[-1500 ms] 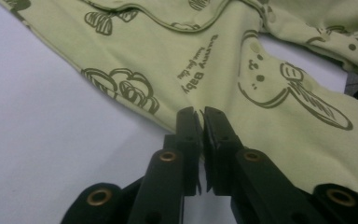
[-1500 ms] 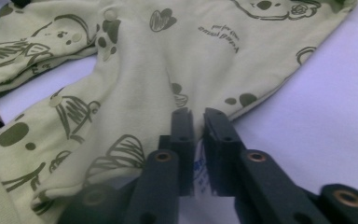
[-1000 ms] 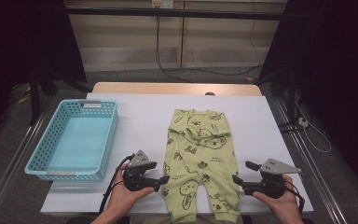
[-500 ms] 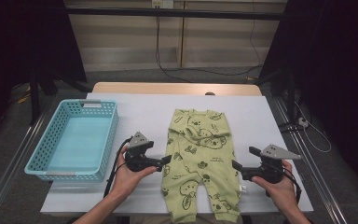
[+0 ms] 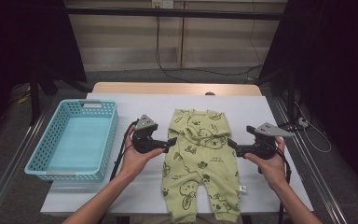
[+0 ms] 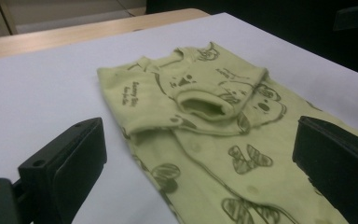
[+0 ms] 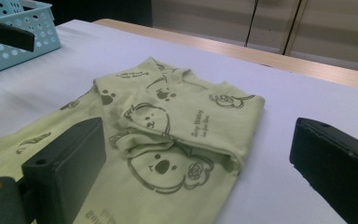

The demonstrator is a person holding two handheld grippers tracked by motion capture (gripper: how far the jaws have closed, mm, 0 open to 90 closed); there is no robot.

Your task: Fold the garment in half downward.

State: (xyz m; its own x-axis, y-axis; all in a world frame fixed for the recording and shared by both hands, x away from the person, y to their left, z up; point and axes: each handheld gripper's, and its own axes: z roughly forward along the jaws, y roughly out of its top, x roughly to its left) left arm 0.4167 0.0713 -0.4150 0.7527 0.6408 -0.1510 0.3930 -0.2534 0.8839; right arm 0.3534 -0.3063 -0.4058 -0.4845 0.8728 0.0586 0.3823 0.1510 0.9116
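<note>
Green printed baby romper (image 5: 200, 161) flat on the white worktop (image 5: 270, 109), collar end away, legs reaching toward the near edge, sleeves folded in across the chest, blue basket (image 5: 51, 156) well apart to its left. Soft, light, limp cloth by the look of it: likely to sag and drag when lifted, nothing breakable, little chance of slipping once pinched through both layers. Best hold probably at the side edges near the folded sleeves, one pinch each side, to keep the fold together. Left tongs (image 5: 171, 141) level, pointing right at the romper's left edge, just beside it, hand wrapped round the body from below. Right tongs (image 5: 230, 143) mirrored, pointing left at the opposite edge. Both pairs spread wide, just been opening, nothing between the jaws; in both gripper views cloth lying beyond the black pads (image 6: 67, 161), untouched. Forearms angled in from the near edge.
</note>
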